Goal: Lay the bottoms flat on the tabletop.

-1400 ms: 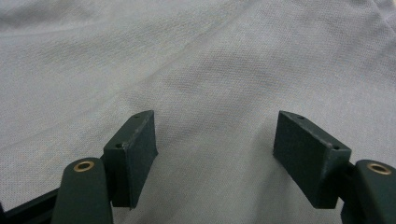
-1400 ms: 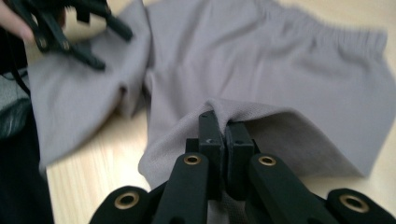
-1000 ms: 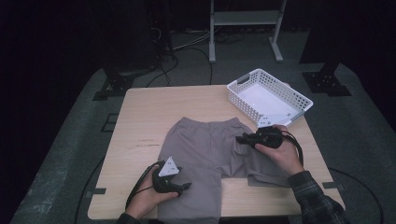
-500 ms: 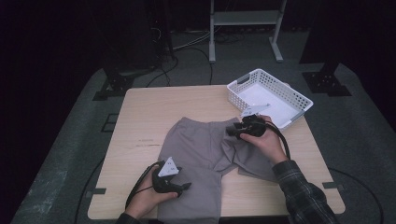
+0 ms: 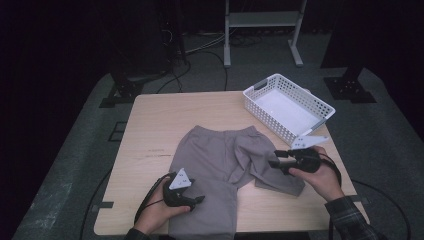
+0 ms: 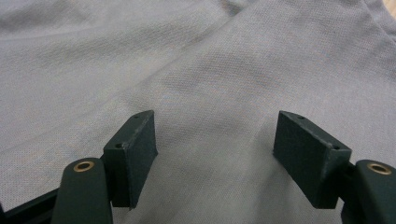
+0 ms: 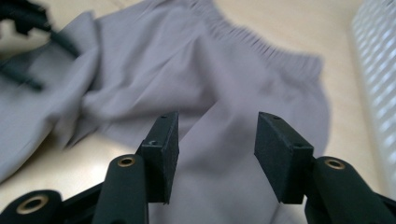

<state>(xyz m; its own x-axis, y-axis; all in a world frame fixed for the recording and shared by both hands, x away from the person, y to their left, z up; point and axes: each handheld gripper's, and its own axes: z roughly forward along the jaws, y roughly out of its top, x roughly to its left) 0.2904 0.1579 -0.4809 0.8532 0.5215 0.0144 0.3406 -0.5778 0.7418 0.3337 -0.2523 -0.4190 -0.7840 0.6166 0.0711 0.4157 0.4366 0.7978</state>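
Over grey shorts (image 5: 220, 165): my right gripper (image 5: 276, 159) just opened, jaws empty; left gripper (image 5: 199, 199) wide, cloth unpinched.

Bare table (image 5: 165, 125) lies open beyond and outward of the left gripper (image 5: 199, 199). Ahead of the right gripper (image 5: 274, 159) grey shorts (image 5: 220, 160) lie low, bunched in a fold, no tall obstacle. White basket (image 5: 320, 107) stands just beyond its outer side, blocking passage there. Between the two grippers only flat cloth; the gap is passable.
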